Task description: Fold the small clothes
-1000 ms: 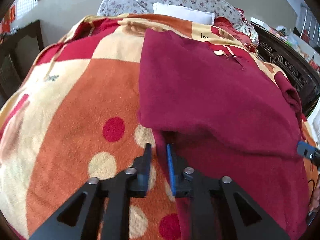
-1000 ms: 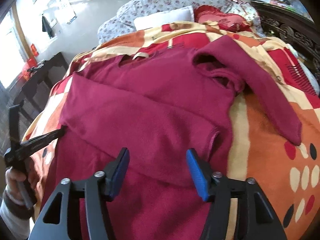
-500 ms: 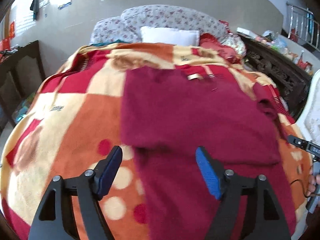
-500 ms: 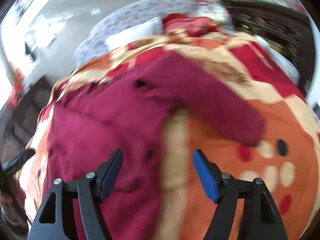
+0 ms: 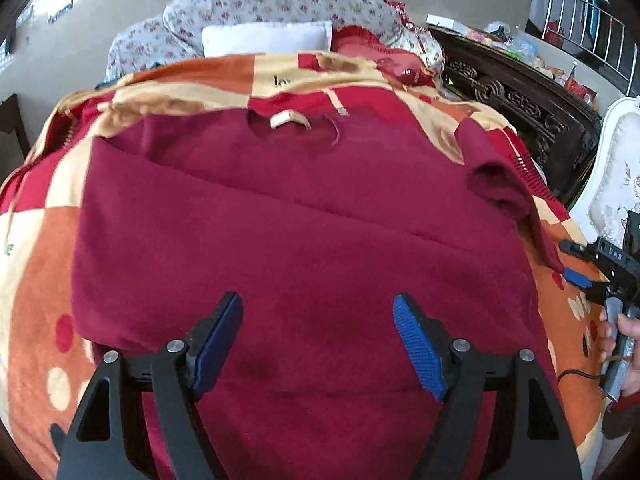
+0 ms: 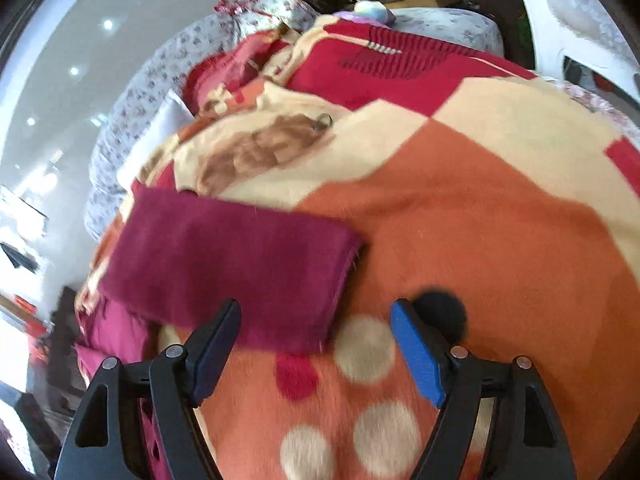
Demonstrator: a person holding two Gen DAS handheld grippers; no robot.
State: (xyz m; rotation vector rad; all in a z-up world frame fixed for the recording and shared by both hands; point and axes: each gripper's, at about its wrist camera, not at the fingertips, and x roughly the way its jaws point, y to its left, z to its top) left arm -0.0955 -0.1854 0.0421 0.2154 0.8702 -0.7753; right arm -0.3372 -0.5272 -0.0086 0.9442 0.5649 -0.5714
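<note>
A dark red, soft knit long-sleeved sweater (image 5: 304,216) lies spread flat on a fleece blanket patterned in orange, cream and red blocks with round dots (image 5: 36,240), which covers the bed. Its neckline, with a cream label (image 5: 289,119) inside, points toward the far end of the bed, where a white pillow (image 5: 267,38) and a floral grey quilt (image 5: 280,0) are piled. One sleeve is folded across the chest, forming a long diagonal edge from the upper left shoulder to the right side. The other sleeve (image 6: 236,264) still lies out on the blanket to the right of the body, its cuff end just in front of the right gripper.

The left gripper (image 5: 318,334) hovers over the lower middle of the sweater with its blue-padded jaws wide apart, holding nothing. The right gripper (image 6: 316,344) hangs above the blanket beside the sleeve cuff, jaws also wide apart and empty; the left pad overlaps the lower edge of the sleeve in the picture, though contact cannot be told through the motion blur. In the left wrist view the right gripper appears at the far right edge, with the person's hand (image 5: 628,344) around its handle. A dark carved wooden bed frame (image 5: 516,104) runs along the right side.
</note>
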